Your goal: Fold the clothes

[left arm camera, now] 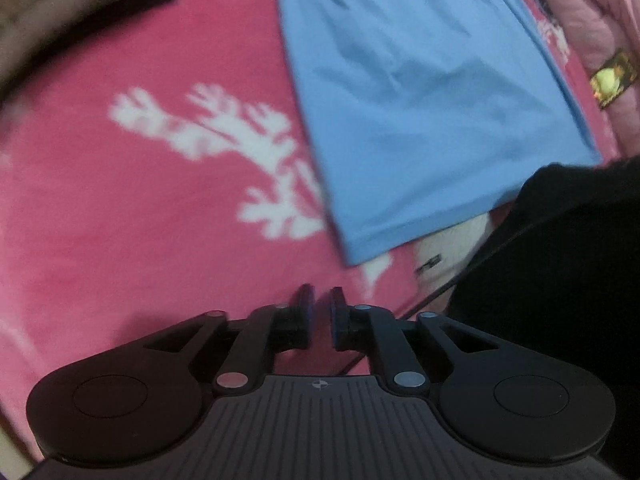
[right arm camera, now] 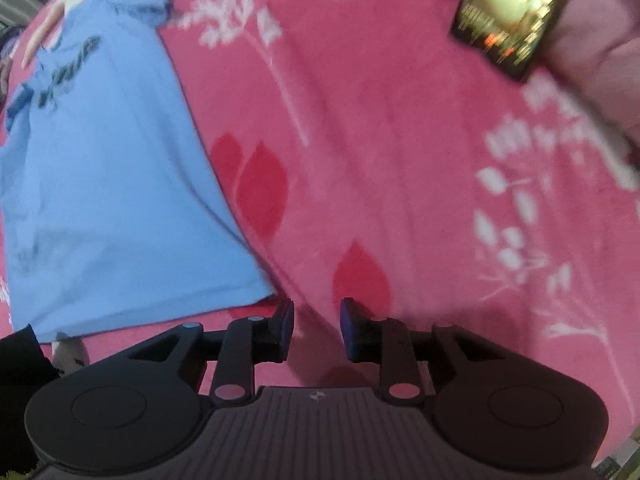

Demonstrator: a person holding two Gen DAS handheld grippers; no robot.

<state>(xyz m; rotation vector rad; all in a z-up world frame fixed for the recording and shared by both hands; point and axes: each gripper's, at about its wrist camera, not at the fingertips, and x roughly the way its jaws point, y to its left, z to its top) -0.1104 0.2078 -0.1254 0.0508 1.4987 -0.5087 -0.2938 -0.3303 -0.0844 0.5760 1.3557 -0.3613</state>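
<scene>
A light blue cotton T-shirt (right arm camera: pixel 108 184) is lying flat on a pink fleece blanket with white leaf prints (right arm camera: pixel 400 160), its hem nearest the grippers. The right wrist view is showing the shirt's dark chest lettering and a short sleeve, which the left wrist view is not catching; there only the plain lower part of the shirt (left arm camera: pixel 420 112) is filling the upper right, over the same blanket (left arm camera: pixel 160 220).

The left gripper (left arm camera: pixel 320 312) is hovering above the blanket just short of the hem corner, its jaws nearly pressed together with a thin slit between them, gripping nothing. The right gripper (right arm camera: pixel 317 320) is sitting beside the hem's other corner, jaws spread apart and empty.

Only the right view is showing a glowing phone screen (right arm camera: pixel 506 16), possibly propped on a pale pink quilted bundle (right arm camera: pixel 592 40); motion blur is leaving that uncertain.
</scene>
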